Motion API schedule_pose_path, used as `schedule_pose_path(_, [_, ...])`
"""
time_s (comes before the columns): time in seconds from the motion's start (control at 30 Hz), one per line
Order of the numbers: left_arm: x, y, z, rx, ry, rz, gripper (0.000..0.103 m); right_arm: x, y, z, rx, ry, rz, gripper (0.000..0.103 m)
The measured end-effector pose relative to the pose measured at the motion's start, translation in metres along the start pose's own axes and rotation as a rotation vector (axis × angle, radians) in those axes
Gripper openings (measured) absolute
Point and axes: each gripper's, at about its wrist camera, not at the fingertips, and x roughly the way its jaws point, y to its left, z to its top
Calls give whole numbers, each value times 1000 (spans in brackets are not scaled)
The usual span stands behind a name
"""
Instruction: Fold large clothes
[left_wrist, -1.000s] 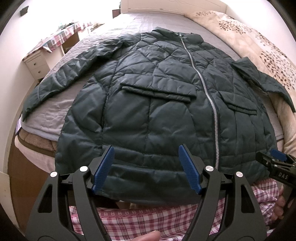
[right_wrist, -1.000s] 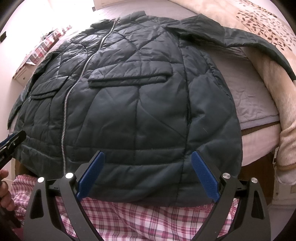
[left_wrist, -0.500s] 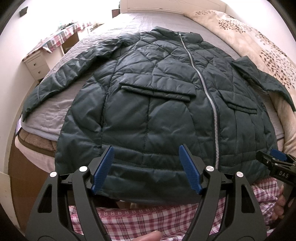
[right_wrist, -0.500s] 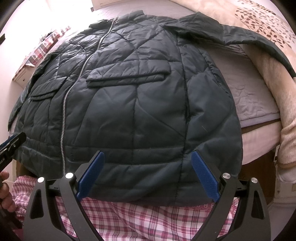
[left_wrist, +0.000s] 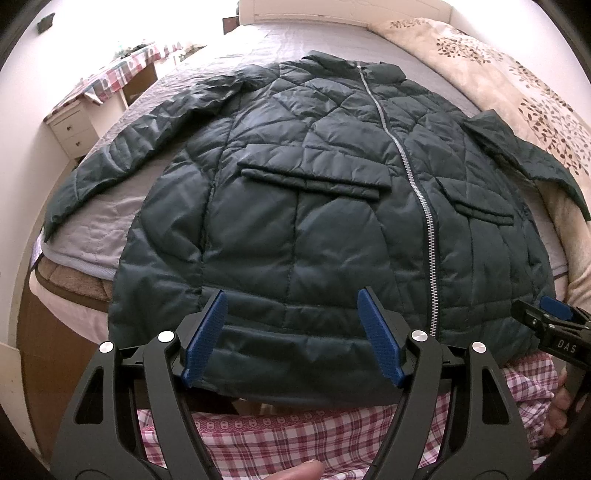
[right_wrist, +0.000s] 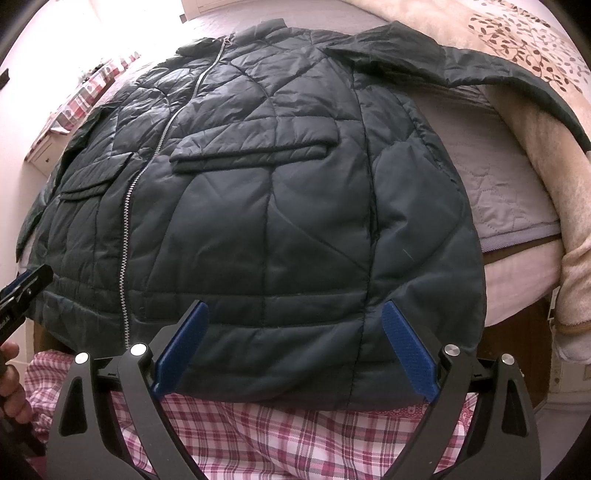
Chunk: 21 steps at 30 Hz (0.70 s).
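The bed fills both views, its grey quilted cover running up toward twelve o'clock, with a beige leaf-print blanket along the two o'clock side. Spread front-up across it lies the dark green padded jacket, zipped shut, collar at twelve o'clock and hem hanging over the bed's near edge at six. One sleeve stretches out toward nine o'clock; the other sleeve reaches to three o'clock, onto the blanket. The zip runs down just right of centre in the left wrist view.

The left hand-held gripper hovers over the hem with jaws wide apart, holding nothing. The right hand-held gripper hovers likewise over the hem's other half, jaws apart and empty.

Folding looks not yet begun: the jacket is laid out flat, both sleeves spread. A likely next move is taking a sleeve and folding it in across the body, which calls for a firm pinch on slippery, puffy fabric.
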Motion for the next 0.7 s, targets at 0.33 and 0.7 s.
schedule_pose_path(0.33, [4,1,3,4,-2,0,77,-3,-16,8,46,-38,-24,92])
schedule_pose_path(0.7, [9,1,29,4,12,11,77,-13,-77,46,178,-125,-86,92])
